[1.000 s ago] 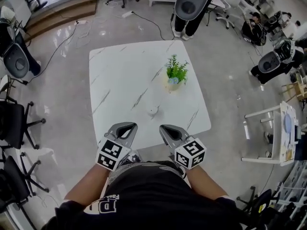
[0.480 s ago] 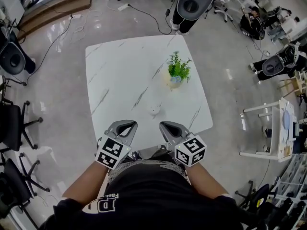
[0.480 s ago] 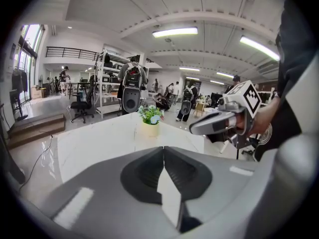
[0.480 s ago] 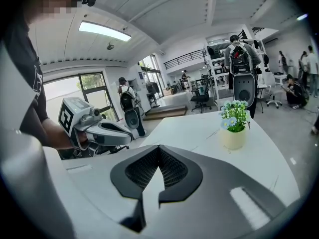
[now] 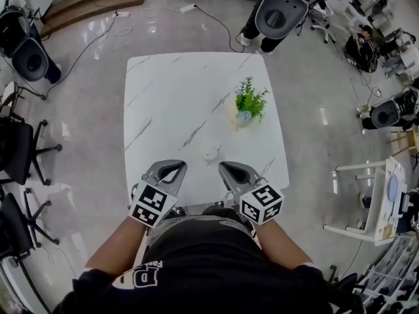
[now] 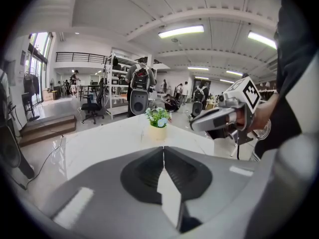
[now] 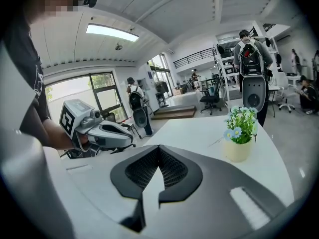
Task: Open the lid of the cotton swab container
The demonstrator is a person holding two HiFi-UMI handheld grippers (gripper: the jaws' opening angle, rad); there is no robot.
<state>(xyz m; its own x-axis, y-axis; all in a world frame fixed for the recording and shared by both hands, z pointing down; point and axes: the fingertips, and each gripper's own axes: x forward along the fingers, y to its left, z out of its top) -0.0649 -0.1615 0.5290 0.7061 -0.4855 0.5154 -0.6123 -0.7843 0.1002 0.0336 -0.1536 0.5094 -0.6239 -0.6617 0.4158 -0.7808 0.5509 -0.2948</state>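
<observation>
The cotton swab container (image 5: 211, 154) is a small round white pot with its lid on, standing near the front edge of the white marble table (image 5: 170, 97). My left gripper (image 5: 173, 167) is shut and empty, just short of the container on its left. Level with it, my right gripper (image 5: 226, 167) hovers to the container's right, also shut and empty. In the left gripper view the closed jaws of the left gripper (image 6: 163, 149) hide the container, and the right gripper (image 6: 192, 126) shows beside them. The right gripper (image 7: 159, 147) hides it in its own view too.
A small potted plant (image 5: 249, 106) stands on the table's right half, beyond the container. Office chairs (image 5: 19, 150) line the left side of the floor. A dark round seat (image 5: 285, 10) sits behind the table, and a white rack (image 5: 373, 195) stands at the right.
Both grippers have edged slightly forward towards the container, still shut. The head view has shifted, so the table sits a little further right in the picture.
</observation>
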